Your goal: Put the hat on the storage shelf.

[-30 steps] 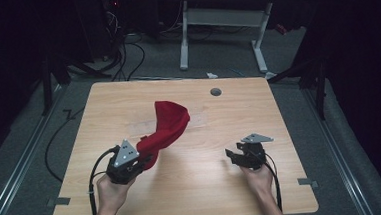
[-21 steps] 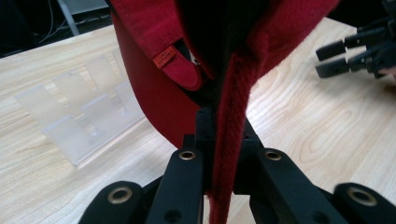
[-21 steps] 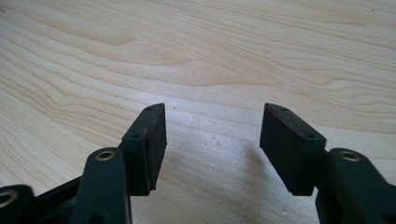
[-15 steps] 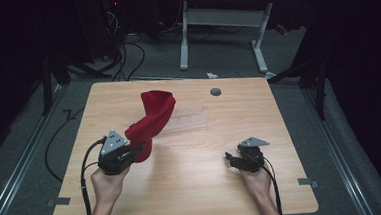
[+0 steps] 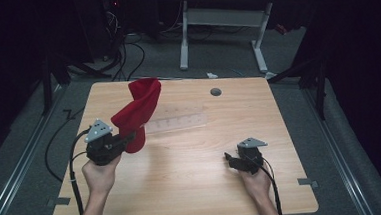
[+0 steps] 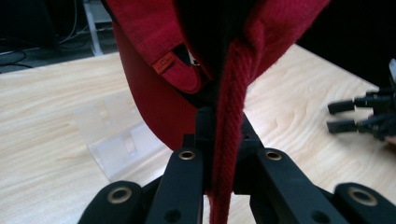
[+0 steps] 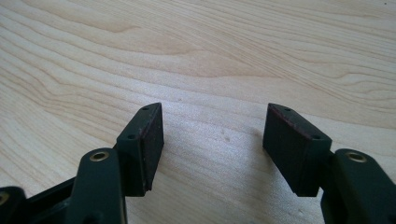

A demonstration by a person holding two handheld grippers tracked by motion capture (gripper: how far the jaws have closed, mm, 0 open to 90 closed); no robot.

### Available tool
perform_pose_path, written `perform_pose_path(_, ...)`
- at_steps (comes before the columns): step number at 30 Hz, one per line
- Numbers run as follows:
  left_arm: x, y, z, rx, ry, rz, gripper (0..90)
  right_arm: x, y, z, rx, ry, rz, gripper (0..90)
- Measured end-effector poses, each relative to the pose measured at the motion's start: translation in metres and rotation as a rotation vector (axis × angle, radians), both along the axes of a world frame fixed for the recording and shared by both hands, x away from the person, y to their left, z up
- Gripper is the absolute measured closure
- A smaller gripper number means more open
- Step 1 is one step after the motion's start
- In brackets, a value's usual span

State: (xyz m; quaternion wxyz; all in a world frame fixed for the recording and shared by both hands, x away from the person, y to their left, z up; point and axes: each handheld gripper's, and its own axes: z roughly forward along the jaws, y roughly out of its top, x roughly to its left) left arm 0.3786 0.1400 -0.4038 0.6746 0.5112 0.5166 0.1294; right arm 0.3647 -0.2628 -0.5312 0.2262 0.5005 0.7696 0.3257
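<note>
A red fabric piece [image 5: 139,106] with a thick seam and a small orange label [image 6: 164,62] hangs lifted above the left half of the wooden table [image 5: 193,187]. My left gripper [image 5: 129,138] is shut on its seam [image 6: 231,116]; the cloth rises up and away from the jaws. A clear plastic strip [image 5: 177,122] lies flat on the table just behind the cloth, also seen in the left gripper view [image 6: 116,135]. My right gripper [image 5: 230,158] rests low at the right front, open, with bare wood between its pads [image 7: 212,140]. It shows again at the right edge of the left gripper view [image 6: 359,119].
A grey round grommet [image 5: 215,92] sits near the table's far edge. Black cables [image 5: 65,145] trail off the left side onto the floor. White desk legs [image 5: 184,32] stand beyond the table.
My left gripper has carried the red cloth leftward and higher, swinging it toward the far left of the table. The right gripper has drifted slightly toward the person, still open.
</note>
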Motion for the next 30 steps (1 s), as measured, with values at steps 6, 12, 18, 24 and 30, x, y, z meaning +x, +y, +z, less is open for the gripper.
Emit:
perform_pose_path(6,0.014,0.002,0.005,0.002,-0.012,0.024,84.9,0.0,0.0,0.0,0.0,0.0,-0.001,38.4)
perform_pose_path(12,0.028,0.002,0.007,0.008,-0.018,0.043,84.9,0.0,0.0,0.0,0.0,0.0,-0.002,38.4)
perform_pose_path(18,0.045,0.006,0.004,0.005,-0.015,0.076,84.9,0.0,0.0,0.0,0.0,0.0,-0.001,38.2)
perform_pose_path(24,0.06,0.009,0.003,0.013,-0.018,0.104,84.9,0.0,0.0,0.0,0.0,0.0,0.0,38.1)
perform_pose_path(30,0.074,0.01,-0.005,0.006,-0.012,0.127,84.9,0.0,0.0,0.0,-0.001,0.0,0.001,37.6)
